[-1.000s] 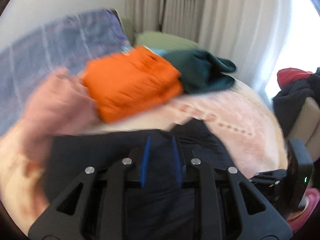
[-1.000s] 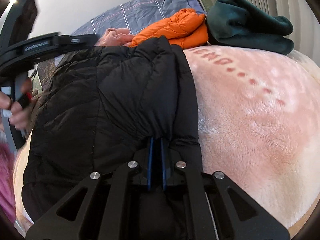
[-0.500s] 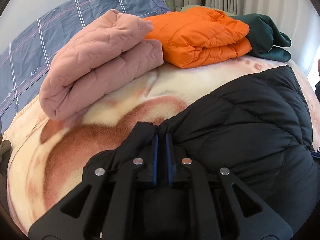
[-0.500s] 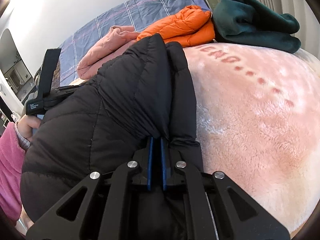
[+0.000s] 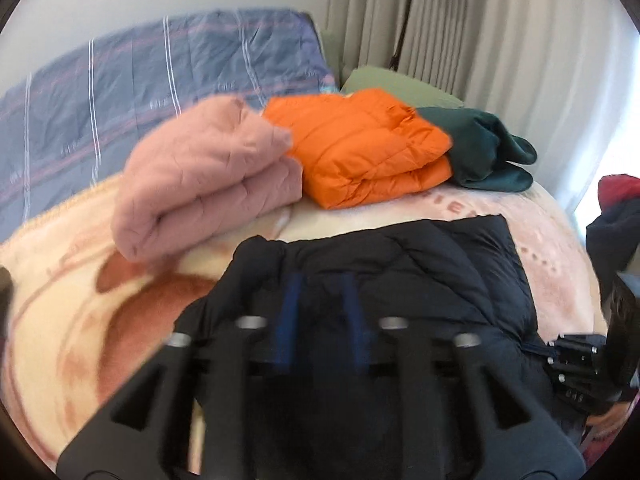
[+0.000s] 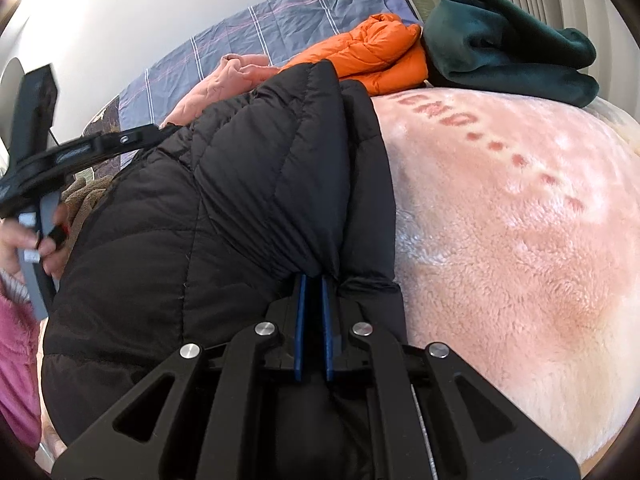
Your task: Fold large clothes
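A black puffer jacket (image 6: 224, 208) lies folded over on the pink fleece blanket (image 6: 520, 220) of a bed. My right gripper (image 6: 313, 280) is shut on the black jacket, whose fabric bunches up at the blue pads. The left wrist view is blurred by motion. In it my left gripper (image 5: 320, 280) hovers over the jacket's (image 5: 400, 264) left end. Its jaws are opening and the blue pads stand apart. Jacket fabric shows between them, but they do not press on it. A person's hand (image 6: 24, 236) holds the left gripper's handle.
Behind the jacket lie a folded pink quilted garment (image 5: 208, 176), a folded orange puffer (image 5: 360, 152) and a dark green garment (image 5: 488, 156). A blue plaid duvet (image 5: 140, 92) lies at the head of the bed. Curtains (image 5: 460, 20) hang behind, and dark and red clothes (image 5: 616, 216) are piled at the right.
Half a second ago the left gripper was shut on the jacket's edge; now its pads have parted and it has shifted, blurring the view. The right gripper has stayed shut and still.
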Action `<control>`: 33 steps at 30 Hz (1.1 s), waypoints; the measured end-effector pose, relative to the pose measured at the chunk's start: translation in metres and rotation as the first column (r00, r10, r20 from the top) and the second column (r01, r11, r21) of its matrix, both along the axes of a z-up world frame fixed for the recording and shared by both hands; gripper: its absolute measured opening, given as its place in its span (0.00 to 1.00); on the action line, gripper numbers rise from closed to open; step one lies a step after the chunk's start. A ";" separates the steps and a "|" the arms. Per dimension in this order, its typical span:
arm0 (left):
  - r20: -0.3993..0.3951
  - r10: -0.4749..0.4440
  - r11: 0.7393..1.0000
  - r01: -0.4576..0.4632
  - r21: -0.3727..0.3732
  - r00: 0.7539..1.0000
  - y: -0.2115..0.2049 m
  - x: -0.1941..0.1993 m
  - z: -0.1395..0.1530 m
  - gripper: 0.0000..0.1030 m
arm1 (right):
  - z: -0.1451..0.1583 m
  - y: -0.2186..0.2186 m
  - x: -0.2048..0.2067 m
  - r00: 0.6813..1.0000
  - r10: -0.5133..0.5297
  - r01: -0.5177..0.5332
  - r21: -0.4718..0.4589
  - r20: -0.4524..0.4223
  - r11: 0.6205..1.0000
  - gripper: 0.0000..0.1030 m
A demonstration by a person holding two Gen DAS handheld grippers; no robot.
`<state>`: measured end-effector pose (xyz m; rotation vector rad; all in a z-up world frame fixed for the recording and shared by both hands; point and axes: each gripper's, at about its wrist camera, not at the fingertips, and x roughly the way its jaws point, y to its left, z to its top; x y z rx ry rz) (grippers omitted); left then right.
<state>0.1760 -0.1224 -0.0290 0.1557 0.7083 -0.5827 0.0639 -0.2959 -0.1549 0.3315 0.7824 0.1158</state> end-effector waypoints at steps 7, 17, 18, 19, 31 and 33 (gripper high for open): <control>-0.016 0.057 0.995 -0.056 0.078 0.998 0.002 -0.008 -0.053 0.48 | 0.000 -0.001 0.000 1.000 0.008 -0.008 0.006 0.008 1.000 0.06; -0.059 0.103 0.995 -0.103 0.004 0.993 0.005 -0.017 -0.033 0.42 | -0.001 -0.003 -0.002 1.000 0.004 -0.004 0.012 0.018 1.000 0.07; -0.068 0.103 0.994 -0.105 -0.026 0.992 0.009 -0.022 -0.027 0.41 | -0.001 -0.003 -0.002 1.000 0.004 -0.004 0.013 0.017 1.000 0.07; -0.071 0.092 0.994 -0.096 -0.055 0.993 0.011 -0.031 -0.019 0.34 | 0.000 -0.003 -0.002 1.000 0.003 -0.004 0.012 0.017 1.000 0.07; 0.040 -0.146 0.970 0.135 0.202 0.988 -0.022 -0.128 -0.048 0.22 | 0.001 0.003 -0.005 1.000 0.005 -0.005 -0.013 0.025 1.000 0.07; 0.044 -0.131 0.969 0.119 0.217 0.990 -0.027 -0.126 -0.055 0.22 | 0.001 0.003 -0.005 1.000 0.002 -0.001 -0.014 0.022 1.000 0.07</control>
